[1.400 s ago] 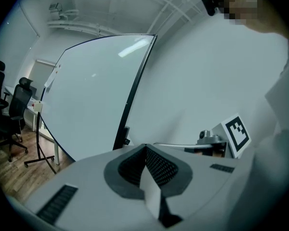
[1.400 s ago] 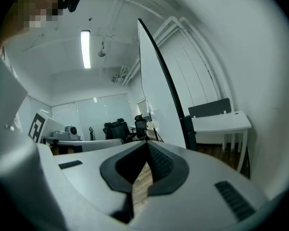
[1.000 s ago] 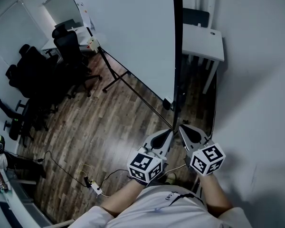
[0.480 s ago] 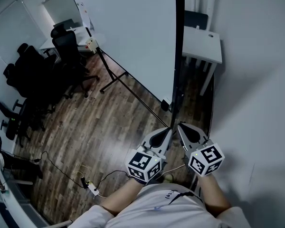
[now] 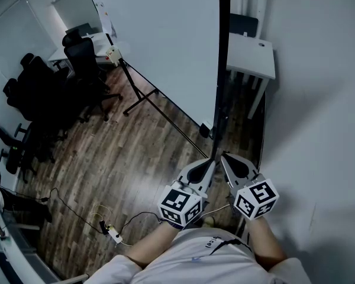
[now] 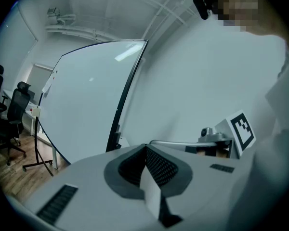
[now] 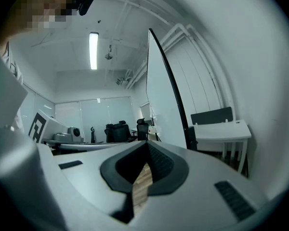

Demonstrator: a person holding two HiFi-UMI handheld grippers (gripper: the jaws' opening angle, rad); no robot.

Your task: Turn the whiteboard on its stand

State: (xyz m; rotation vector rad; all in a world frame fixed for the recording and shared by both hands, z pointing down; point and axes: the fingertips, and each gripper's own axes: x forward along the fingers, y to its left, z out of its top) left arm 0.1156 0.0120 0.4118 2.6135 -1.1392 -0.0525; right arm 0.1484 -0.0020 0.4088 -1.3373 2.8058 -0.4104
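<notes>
The whiteboard (image 5: 165, 40) is a tall white panel with a dark edge frame (image 5: 223, 70), seen almost edge-on in the head view, on a black stand with splayed legs (image 5: 143, 99). My left gripper (image 5: 210, 162) and right gripper (image 5: 223, 157) are held side by side just below the frame's lower end, tips close together and both shut with nothing in them. In the left gripper view the left gripper (image 6: 145, 149) points at the whiteboard (image 6: 86, 100), whose face curves away to the left. From the right gripper (image 7: 147, 146) the whiteboard (image 7: 160, 100) shows as a narrow edge-on slab.
Black office chairs (image 5: 77, 64) crowd the far left by a desk. A white desk (image 5: 251, 55) stands behind the board against the wall (image 5: 319, 111) on the right. Cables and a power strip (image 5: 113, 235) lie on the wooden floor near my feet.
Both grippers have edged slightly forward toward the board's lower frame. Their jaws have stayed shut.
</notes>
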